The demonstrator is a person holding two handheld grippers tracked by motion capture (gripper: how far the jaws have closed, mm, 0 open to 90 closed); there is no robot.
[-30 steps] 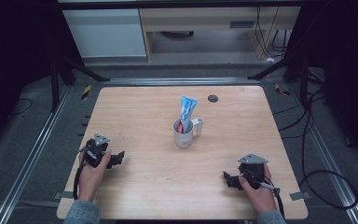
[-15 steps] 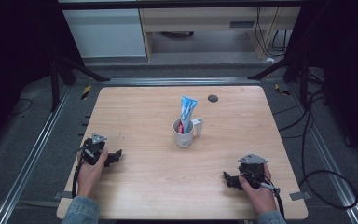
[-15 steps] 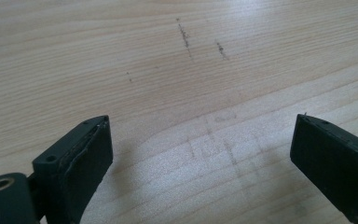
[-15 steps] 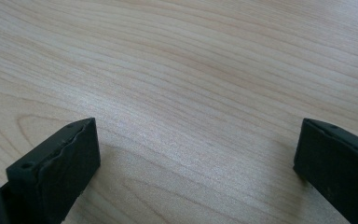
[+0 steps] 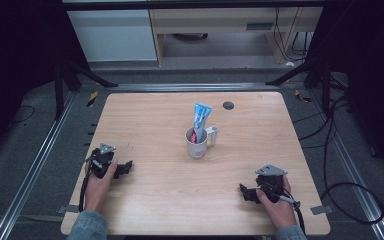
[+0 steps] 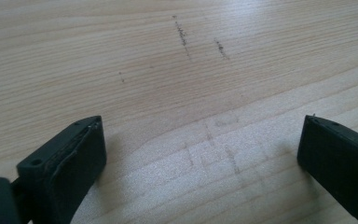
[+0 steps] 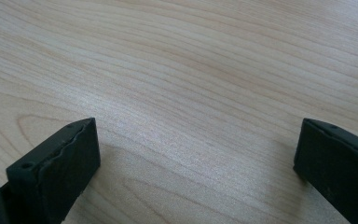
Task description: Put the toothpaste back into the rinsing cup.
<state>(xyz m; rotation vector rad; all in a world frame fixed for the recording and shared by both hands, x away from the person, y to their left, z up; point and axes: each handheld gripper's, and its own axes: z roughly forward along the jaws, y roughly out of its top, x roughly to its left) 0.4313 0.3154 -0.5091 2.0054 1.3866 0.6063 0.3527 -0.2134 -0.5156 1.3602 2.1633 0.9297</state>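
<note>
— Black jaws on the left gripper (image 5: 125, 167): how do they stand?

— Wide apart, with bare pale wood between them and nothing held. In the left gripper view (image 6: 200, 163) a few dark scuff marks (image 6: 182, 35) lie on the grain ahead of them, toward 12 o'clock.

— And the right gripper (image 5: 245, 191)?

— Same: spread wide, gripping nothing, with plain wood grain between the 2 jaws in the right gripper view (image 7: 196, 163).

— Where do they sit on the surface (image 5: 150, 125)?

— In the high view the left gripper rests near the 8 o'clock edge, held by the left hand (image 5: 99, 182), its jaws pointing toward 3 o'clock. The right one rests near 4 o'clock, held by the right hand (image 5: 276, 205), its jaws pointing toward 9 o'clock.

— What is nearest to them?

— 1 white mug (image 5: 197, 145) close to the centre of the surface, well apart from both grippers, its handle turned toward 2 o'clock. 1 blue toothpaste tube (image 5: 200, 117) stands upright inside it. At about 1 o'clock from the mug, a small dark round spot (image 5: 228, 105) marks the far part of the surface.
</note>
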